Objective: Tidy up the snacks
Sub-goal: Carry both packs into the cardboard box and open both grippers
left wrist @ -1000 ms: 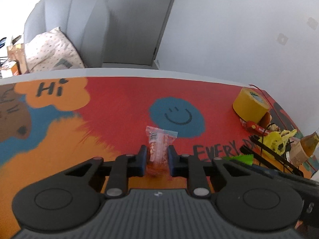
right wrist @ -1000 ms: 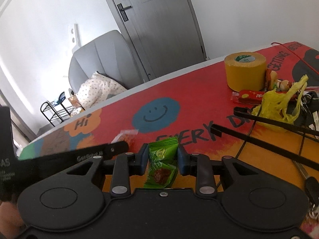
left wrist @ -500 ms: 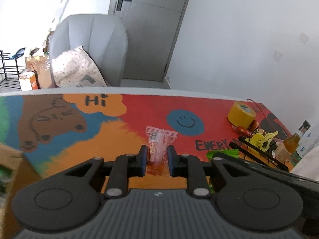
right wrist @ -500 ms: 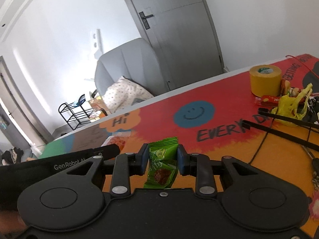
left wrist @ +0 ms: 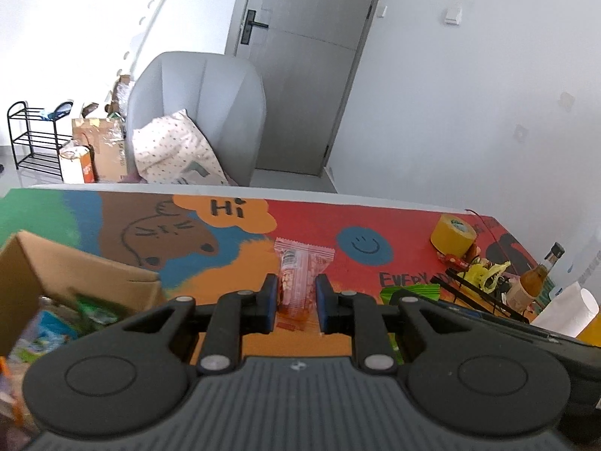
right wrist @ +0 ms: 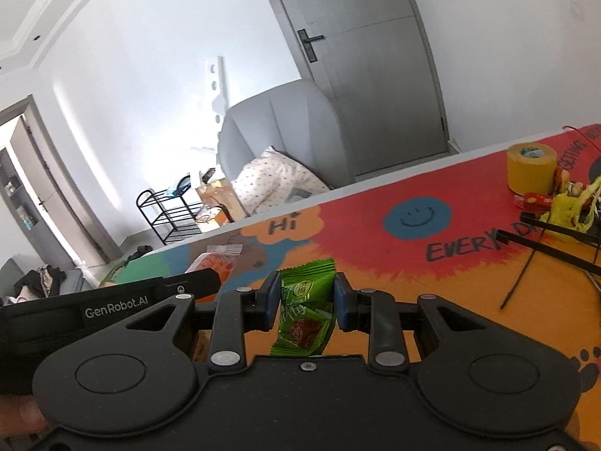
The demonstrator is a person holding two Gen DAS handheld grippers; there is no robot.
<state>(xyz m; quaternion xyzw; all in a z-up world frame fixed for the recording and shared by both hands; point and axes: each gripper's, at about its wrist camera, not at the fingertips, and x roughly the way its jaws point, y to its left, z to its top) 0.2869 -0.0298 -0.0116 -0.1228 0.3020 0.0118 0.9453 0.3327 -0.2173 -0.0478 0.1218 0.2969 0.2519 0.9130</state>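
Note:
My left gripper [left wrist: 296,302] is shut on a clear packet of orange-red snacks [left wrist: 300,278] and holds it above the colourful table [left wrist: 263,282]. A cardboard box [left wrist: 71,274] with several snack packets inside stands at the lower left of the left wrist view. My right gripper [right wrist: 307,302] is shut on a green snack packet [right wrist: 306,315], also lifted above the table. In the right wrist view the left gripper's body [right wrist: 112,304] and its orange packet [right wrist: 218,261] show at the left. The green packet [left wrist: 409,293] shows in the left wrist view, to the right.
At the table's right end are a yellow tape roll [left wrist: 452,235], a yellow plastic bag [left wrist: 486,272], black strips [right wrist: 544,244], a bottle [left wrist: 537,280] and a white paper roll [left wrist: 567,310]. A grey armchair [left wrist: 199,127] with a pillow stands beyond the far edge.
Both grippers have risen and pulled back from the table, each with its packet. The left view has swung left, so the cardboard box now shows at its lower left.

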